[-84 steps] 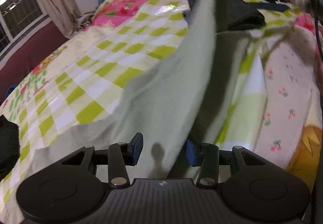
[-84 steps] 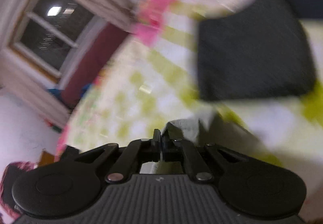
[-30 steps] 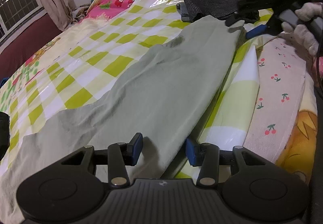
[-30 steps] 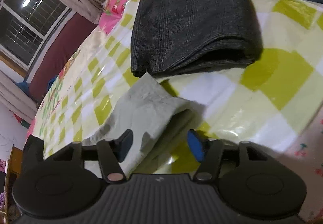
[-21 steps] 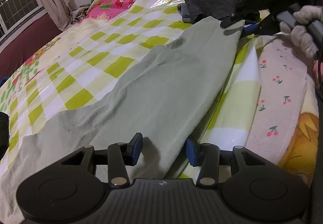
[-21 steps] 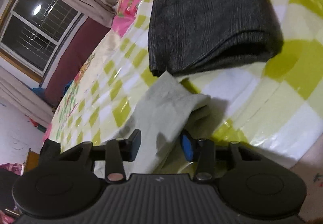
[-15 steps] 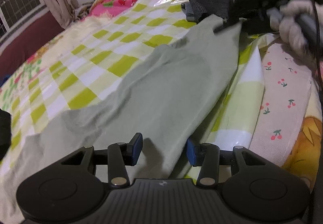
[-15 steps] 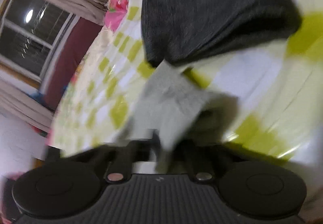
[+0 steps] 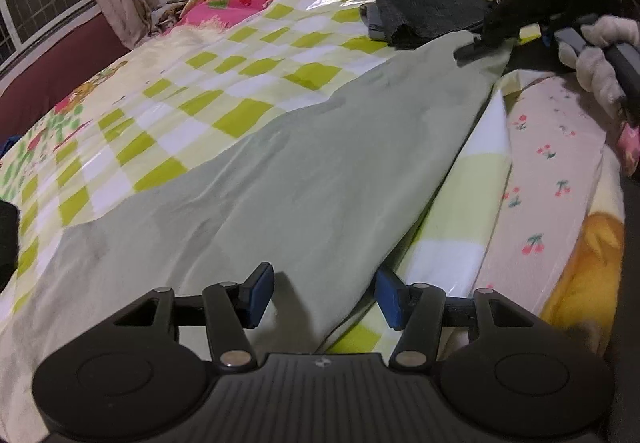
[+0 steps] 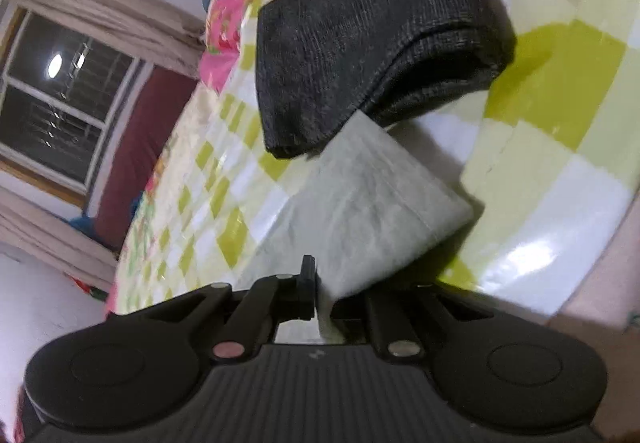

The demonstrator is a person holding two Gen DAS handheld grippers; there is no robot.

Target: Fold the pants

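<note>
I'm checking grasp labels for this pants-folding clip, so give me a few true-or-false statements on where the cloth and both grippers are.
1. The right gripper is shut on a corner of the pale green pants. True.
2. The left gripper is clamped on the pants. False: its jaws stand open astride the near edge.
3. The folded dark grey garment lies beyond the pants' far end. True.
4. The pants lie on a plain white sheet. False: a green-and-white checked cover.

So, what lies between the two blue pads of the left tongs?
The near edge of the pale green cloth pants, spread on the checkered bed cover. The left tongs stand open around it, seen in the left wrist view.
</note>
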